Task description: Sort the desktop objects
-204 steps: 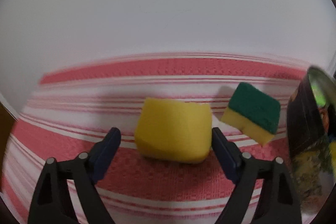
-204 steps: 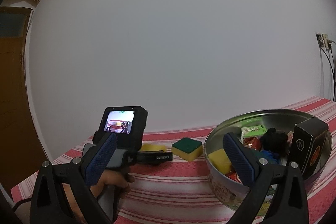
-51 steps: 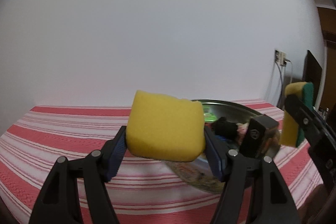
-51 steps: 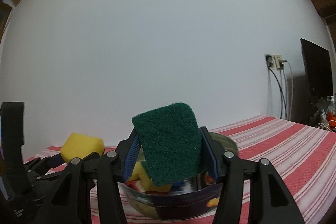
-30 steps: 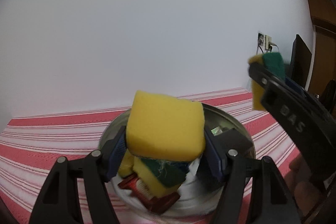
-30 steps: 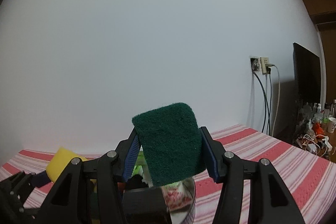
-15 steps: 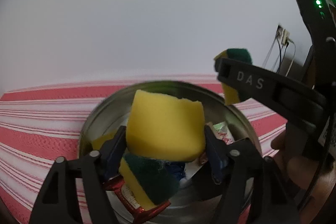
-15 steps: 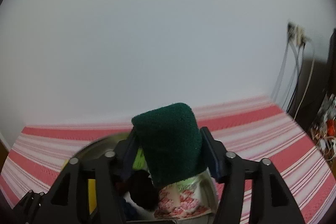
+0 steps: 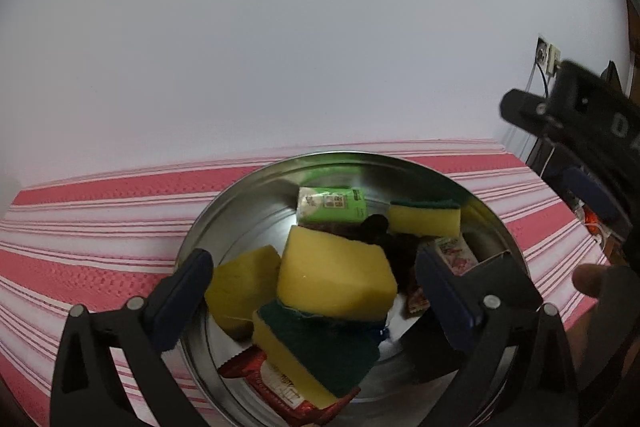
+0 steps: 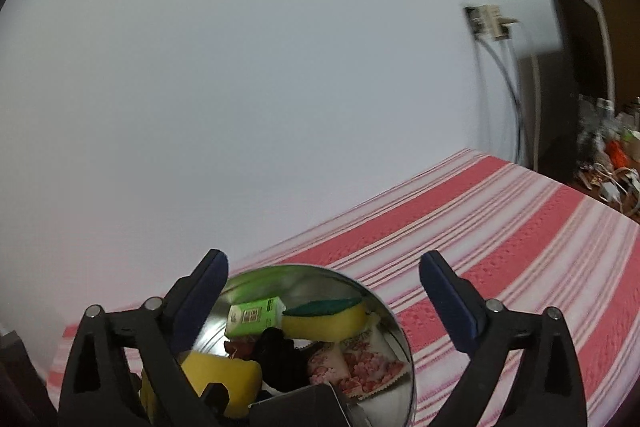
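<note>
The round tin (image 9: 224,211) was shiny, mirror-smooth metal; the sponges (image 9: 336,277) matt porous foam with rough green scouring felt; the striped tablecloth (image 9: 100,227) woven, textured fabric; the red wrapper (image 9: 288,393) probably glossy plastic

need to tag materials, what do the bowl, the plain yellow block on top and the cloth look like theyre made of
Bowl: looks like metal, shiny silver; its inner wall mirrors the green carton.
Yellow block: seems to be soft foam sponge, matte, with rounded edges and an uneven top edge.
Cloth: woven fabric, red and white stripes, with a bumpy textured weave; fibre cannot be told.
</note>
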`<state>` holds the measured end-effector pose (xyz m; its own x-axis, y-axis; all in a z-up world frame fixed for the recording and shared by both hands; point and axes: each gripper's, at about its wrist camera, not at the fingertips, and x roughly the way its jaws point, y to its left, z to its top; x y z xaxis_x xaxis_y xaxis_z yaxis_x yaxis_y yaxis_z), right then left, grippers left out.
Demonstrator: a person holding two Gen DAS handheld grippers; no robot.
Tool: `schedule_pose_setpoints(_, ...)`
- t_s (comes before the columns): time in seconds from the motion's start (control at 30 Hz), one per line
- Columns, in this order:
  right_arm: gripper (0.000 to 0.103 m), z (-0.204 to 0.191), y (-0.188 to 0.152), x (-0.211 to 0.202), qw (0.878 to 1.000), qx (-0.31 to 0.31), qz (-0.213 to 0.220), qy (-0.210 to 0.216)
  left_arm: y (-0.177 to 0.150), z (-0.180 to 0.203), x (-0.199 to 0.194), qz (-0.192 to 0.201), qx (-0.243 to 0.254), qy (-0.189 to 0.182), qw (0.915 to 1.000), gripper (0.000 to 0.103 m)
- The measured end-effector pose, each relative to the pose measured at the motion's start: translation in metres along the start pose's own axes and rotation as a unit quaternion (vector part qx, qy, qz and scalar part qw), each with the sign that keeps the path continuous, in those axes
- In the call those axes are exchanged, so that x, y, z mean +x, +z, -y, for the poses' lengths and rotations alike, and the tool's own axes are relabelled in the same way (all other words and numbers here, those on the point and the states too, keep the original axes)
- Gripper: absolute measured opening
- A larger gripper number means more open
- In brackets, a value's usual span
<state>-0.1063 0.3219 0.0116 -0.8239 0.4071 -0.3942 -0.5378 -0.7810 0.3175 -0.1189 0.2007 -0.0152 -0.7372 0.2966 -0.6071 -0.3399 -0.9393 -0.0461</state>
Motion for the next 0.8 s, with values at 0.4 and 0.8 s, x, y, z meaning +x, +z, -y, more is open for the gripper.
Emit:
schedule_pose_setpoints(0.4,0.102,0.003,0.002,-0.021,0.992,0.014,-0.064,-0.109,0.007,-0.010,-0.017,0.026,0.020,0.056,0.9979,0.103)
schedule_pose_setpoints(0.8,0.102,0.002,-0.008,-0.040,0.988,-0.027,-0.095,-0.118,-0.006,-0.025,-0.051,0.053,0.015,0.085,0.9949,0.103)
